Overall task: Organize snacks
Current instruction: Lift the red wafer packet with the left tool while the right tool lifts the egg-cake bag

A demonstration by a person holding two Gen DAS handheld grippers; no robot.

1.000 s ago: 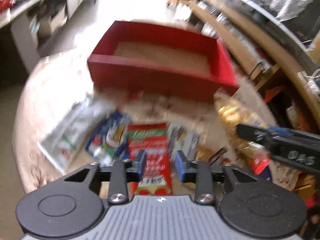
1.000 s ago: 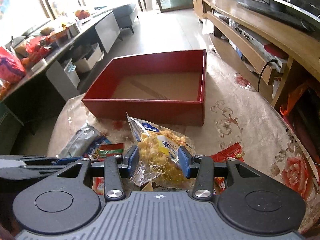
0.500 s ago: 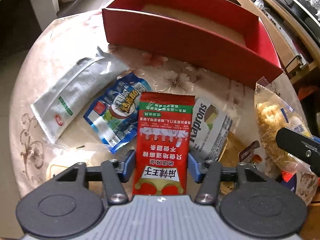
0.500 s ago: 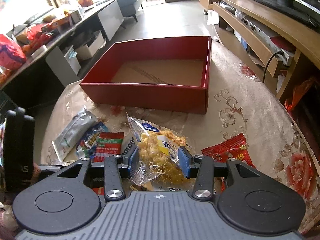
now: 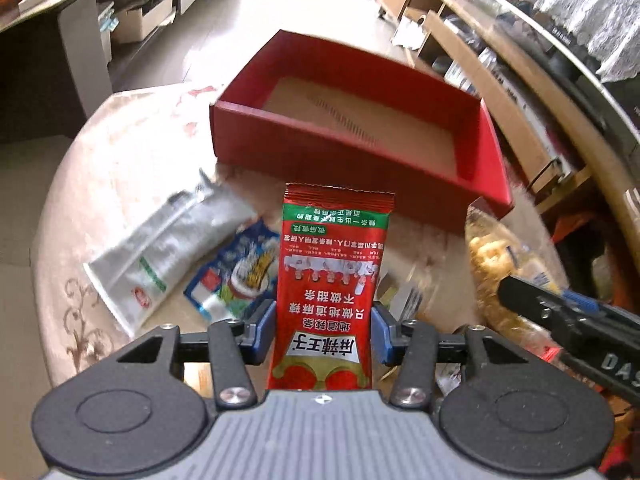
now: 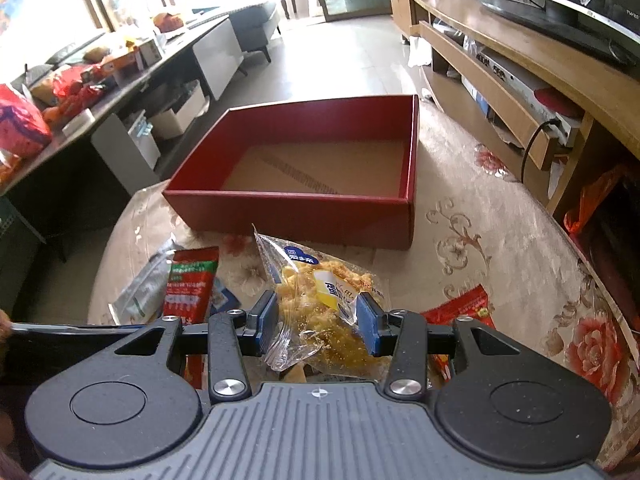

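Red box: an open red cardboard box point(image 6: 304, 216) with a bare brown floor stands on a round table point(image 6: 500, 248) under a floral cloth; every place below is given from this box.
Left gripper: the left gripper point(image 5: 323, 326) has its blue pads pressed against both edges of a red snack packet point(image 5: 334, 280), held upright on the near side of the box, its top edge level with the box's front wall.
Packet label: white Chinese characters printed upside down in the left wrist view, a green band near the top and a gold-trimmed panel at the bottom; I cannot read a brand in Latin letters.
Right gripper: the right gripper point(image 6: 318, 322) has its pads closed against the sides of a clear bag of yellow crisps point(image 6: 320, 308), just in front of the box's near wall.
Bag label: a blue oval and a yellow patch with Chinese characters; smaller script is too fine to read.
Silver pouch: a silver pouch point(image 5: 168, 256) with green and red marks lies near the box's near left corner.
Blue packet: a blue snack packet point(image 5: 236, 272) lies between the silver pouch and the red packet.
Red wrapper: a second red wrapper point(image 6: 460, 310) lies on the cloth, nearer than the box's right corner.
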